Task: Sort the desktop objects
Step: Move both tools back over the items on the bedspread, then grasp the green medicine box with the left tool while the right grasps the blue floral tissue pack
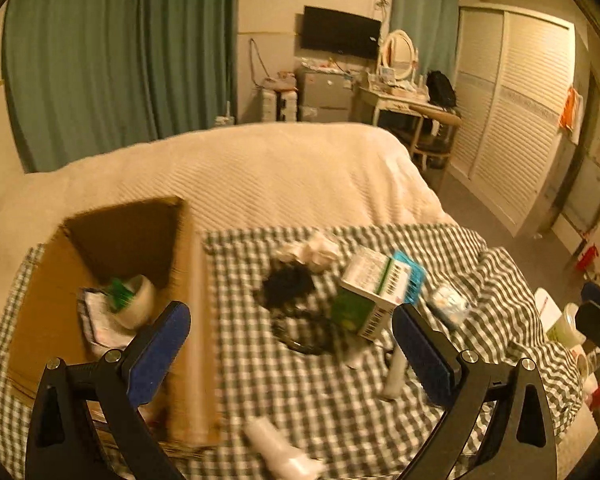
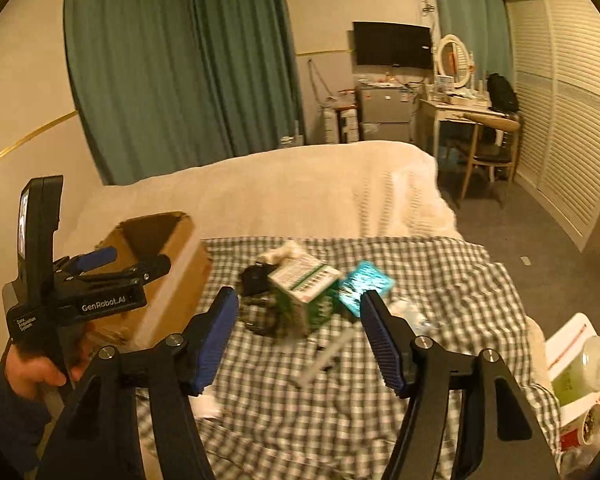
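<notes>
A cardboard box [image 1: 112, 268] stands open at the left of a checkered cloth [image 1: 284, 392] on the bed; a tape roll [image 1: 134, 302] and papers lie inside. On the cloth lie a green-and-white carton [image 1: 370, 292], a teal packet [image 1: 412, 280], a black tangle of cable [image 1: 288, 286], crumpled tissue [image 1: 316, 250] and a white tube [image 1: 394, 372]. My left gripper [image 1: 290, 344] is open and empty above the box's right wall. My right gripper [image 2: 296, 340] is open and empty, above the cloth in front of the carton [image 2: 304, 292]. The left gripper [image 2: 128, 264] shows over the box [image 2: 160, 264].
A white bottle [image 1: 280, 452] lies on the cloth near the front. A green cup [image 2: 580, 368] and food containers sit at the far right off the bed. White bedding [image 1: 240, 172] lies behind the cloth. A dresser, chair and wardrobe stand across the room.
</notes>
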Demonstrator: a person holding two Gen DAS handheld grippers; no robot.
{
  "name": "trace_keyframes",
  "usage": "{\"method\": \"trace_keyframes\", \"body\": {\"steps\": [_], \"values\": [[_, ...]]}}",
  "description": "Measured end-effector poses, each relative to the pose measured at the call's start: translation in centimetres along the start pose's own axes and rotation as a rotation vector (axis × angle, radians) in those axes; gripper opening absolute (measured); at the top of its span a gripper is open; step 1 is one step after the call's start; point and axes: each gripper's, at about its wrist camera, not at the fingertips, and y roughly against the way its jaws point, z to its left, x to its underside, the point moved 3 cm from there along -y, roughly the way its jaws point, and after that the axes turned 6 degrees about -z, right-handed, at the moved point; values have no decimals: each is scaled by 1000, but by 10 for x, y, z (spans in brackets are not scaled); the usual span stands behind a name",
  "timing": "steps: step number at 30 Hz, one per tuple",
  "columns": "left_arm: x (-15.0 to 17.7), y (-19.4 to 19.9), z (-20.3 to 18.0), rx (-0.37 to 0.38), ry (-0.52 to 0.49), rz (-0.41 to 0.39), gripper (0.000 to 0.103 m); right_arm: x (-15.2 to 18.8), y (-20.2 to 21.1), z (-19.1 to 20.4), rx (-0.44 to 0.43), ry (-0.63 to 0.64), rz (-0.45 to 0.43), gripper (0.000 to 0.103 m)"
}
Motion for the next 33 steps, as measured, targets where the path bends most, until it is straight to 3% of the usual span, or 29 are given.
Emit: {"method": "trace_keyframes", "body": {"steps": [10,14,18,21,33], "values": [[45,-75,-56,67,-74,53,103,47,-36,-79,66,-29,49,73],[57,-108,-63,68,-98,39,103,69,-67,-104,98,-42,106,85],[65,-137,-58,74,-87,44,103,78,-98,-118,138,14,152,85],[67,-153,-54,84,-80,52,103,78,-123,-126,117,21,185,85],[59,-174,-73,159,-101,11,103,92,-209,-134,110,196,292,85]]}}
